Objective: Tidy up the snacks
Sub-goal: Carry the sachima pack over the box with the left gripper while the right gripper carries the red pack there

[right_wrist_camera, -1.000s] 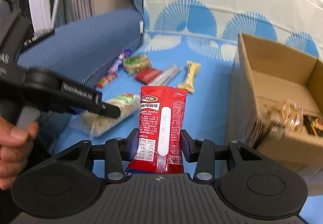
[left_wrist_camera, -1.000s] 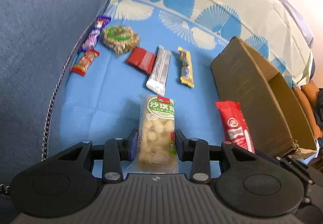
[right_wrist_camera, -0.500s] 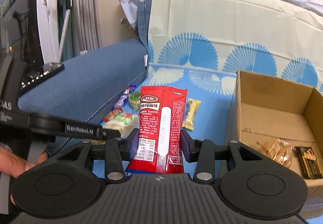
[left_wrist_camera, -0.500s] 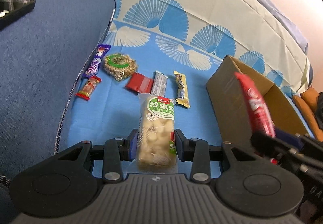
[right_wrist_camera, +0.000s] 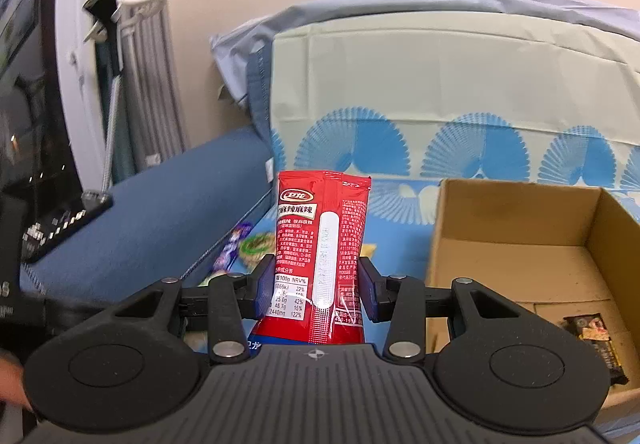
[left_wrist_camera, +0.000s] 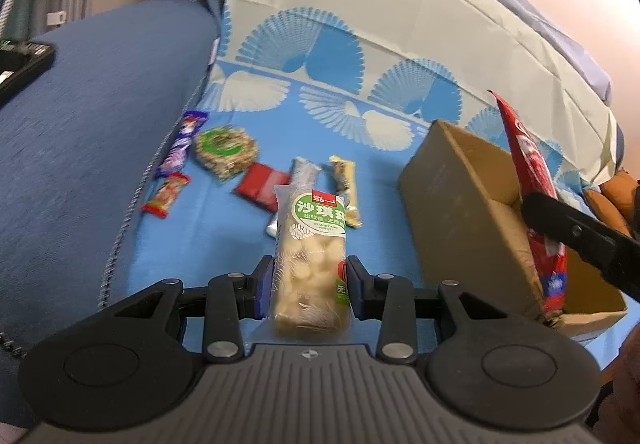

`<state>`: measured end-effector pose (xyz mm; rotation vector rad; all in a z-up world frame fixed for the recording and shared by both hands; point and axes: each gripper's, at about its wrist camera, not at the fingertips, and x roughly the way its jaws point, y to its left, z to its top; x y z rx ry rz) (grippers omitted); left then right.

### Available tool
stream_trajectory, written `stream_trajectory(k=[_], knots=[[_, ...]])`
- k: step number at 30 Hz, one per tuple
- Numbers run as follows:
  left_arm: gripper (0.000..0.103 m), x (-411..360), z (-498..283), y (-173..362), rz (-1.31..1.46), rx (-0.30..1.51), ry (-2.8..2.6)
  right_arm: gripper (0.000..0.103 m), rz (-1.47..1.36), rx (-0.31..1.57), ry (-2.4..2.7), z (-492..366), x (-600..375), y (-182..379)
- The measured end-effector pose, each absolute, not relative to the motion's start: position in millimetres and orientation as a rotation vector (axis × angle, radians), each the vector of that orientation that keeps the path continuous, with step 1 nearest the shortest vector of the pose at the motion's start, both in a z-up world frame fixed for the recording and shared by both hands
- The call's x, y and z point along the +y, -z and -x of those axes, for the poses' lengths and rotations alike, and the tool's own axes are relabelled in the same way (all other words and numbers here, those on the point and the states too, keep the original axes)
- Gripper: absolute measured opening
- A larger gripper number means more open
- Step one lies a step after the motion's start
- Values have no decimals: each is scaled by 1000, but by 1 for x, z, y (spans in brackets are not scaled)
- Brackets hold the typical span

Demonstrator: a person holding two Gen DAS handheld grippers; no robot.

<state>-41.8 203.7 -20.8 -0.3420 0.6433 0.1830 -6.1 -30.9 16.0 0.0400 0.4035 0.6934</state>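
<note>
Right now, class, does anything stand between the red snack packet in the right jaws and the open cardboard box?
Nothing visible does: the red snack packet is held up beside the open cardboard box, whose top is uncovered.

Black grippers (left_wrist_camera: 309, 276), blue-padded jaws, silver screws

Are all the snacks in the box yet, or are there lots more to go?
Not yet. One dark snack bar already lies in the cardboard box. The right gripper is shut on a red packet, and the left gripper is shut on a green-label cake, both off the sofa. Six snacks are left on the blue cloth, among them a round cracker and a purple candy.
</note>
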Motion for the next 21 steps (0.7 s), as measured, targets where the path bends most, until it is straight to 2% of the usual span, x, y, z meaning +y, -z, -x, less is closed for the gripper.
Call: stream_trajectory(k=[10, 21], knots=[[41, 156, -10, -17, 314, 591, -95, 45, -98, 376, -578, -28, -61, -25], [41, 84, -90, -26, 286, 592, 9, 45, -211, 375, -378, -68, -119, -22]])
